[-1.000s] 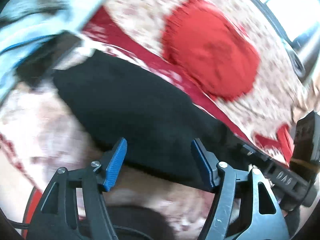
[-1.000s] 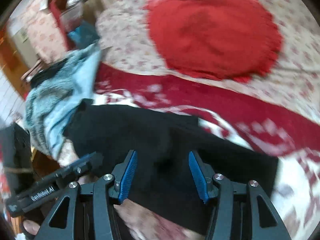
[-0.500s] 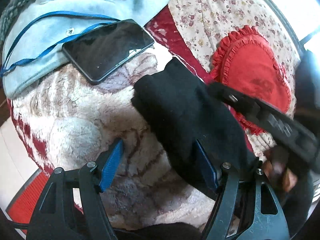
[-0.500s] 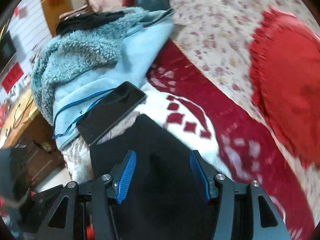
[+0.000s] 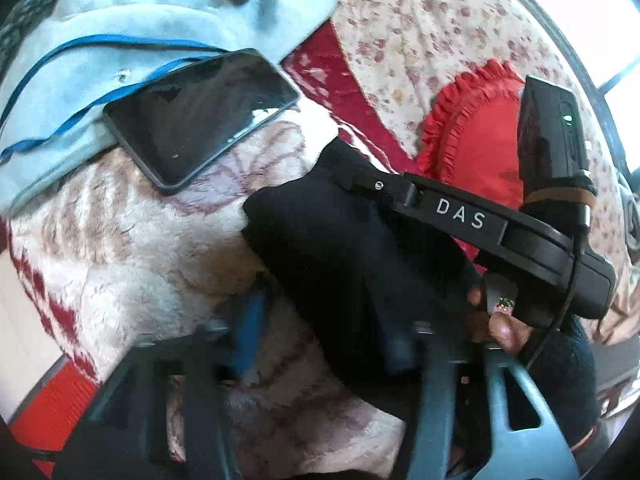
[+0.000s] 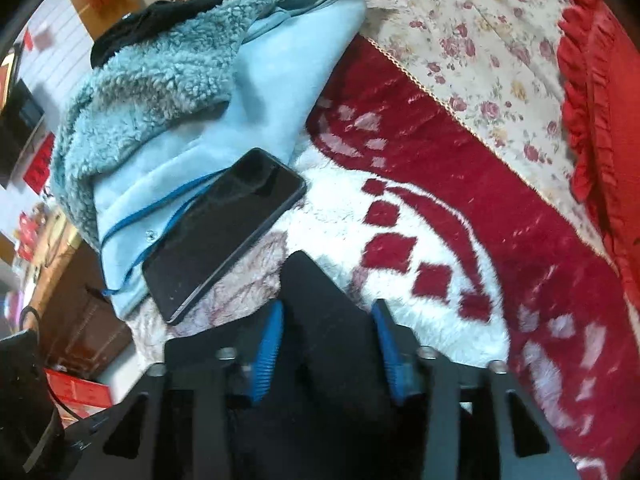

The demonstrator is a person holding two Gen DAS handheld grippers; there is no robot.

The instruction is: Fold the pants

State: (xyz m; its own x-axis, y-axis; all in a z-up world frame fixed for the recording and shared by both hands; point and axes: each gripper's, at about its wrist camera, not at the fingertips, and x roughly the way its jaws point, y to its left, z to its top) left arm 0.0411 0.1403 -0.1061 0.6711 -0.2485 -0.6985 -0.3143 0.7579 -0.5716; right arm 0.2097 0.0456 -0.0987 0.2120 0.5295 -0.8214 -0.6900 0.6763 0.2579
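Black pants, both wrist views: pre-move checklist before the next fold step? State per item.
1. Black pants between right gripper pads: ok.
2. Right pads pressing the fabric: cannot tell.
3. Left gripper on the pants' edge: cannot tell, motion blur; its jaws have just been closing.
4. Phone clear of the pants: ok, though close to their tip.
5. Pants lying flat on the blanket: cannot tell.

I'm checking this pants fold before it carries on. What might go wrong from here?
1. The phone lies just beyond the black pants; dragging the cloth could knock it.
2. The right gripper and left gripper, jaws just closing, work close together and might collide.
3. The fluffy blanket could get pinched along with the pants.
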